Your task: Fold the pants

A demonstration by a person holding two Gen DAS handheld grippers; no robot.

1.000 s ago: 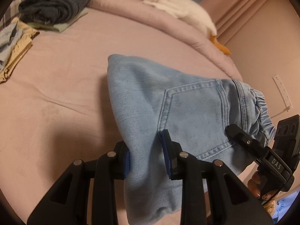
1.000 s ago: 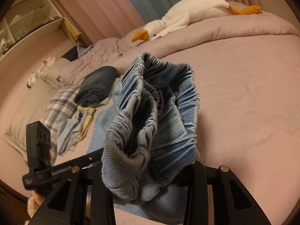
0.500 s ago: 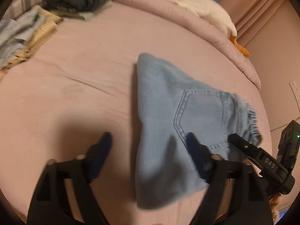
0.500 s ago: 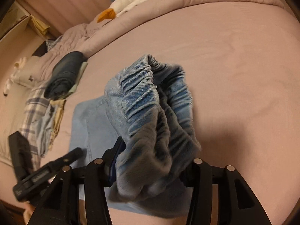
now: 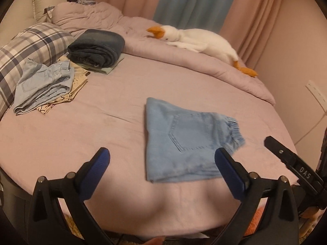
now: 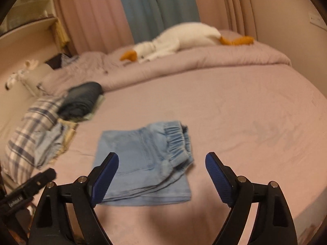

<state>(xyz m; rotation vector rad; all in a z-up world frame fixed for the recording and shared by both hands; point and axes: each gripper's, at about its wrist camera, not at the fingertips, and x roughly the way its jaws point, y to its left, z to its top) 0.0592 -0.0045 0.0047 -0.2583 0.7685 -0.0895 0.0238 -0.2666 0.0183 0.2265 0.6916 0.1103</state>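
Observation:
Light blue denim pants [image 5: 184,140] lie folded flat on the pink bed, back pocket up, elastic waistband to the right. They also show in the right wrist view [image 6: 143,163]. My left gripper [image 5: 163,155] is open and empty, raised above the near edge of the pants. My right gripper [image 6: 161,161] is open and empty, raised above the pants' waistband side. Part of the right gripper's body shows at the right in the left wrist view [image 5: 294,163].
The pink bed [image 5: 102,134] carries a folded dark denim item [image 5: 98,47], a light blue garment pile [image 5: 45,85], a plaid pillow [image 5: 26,49] at left and a white plush goose [image 5: 196,40] at the back. A wall and curtains stand behind.
Both grippers let go of the pants and opened. The pants dropped flat onto the bed, and both grippers pulled back and up.

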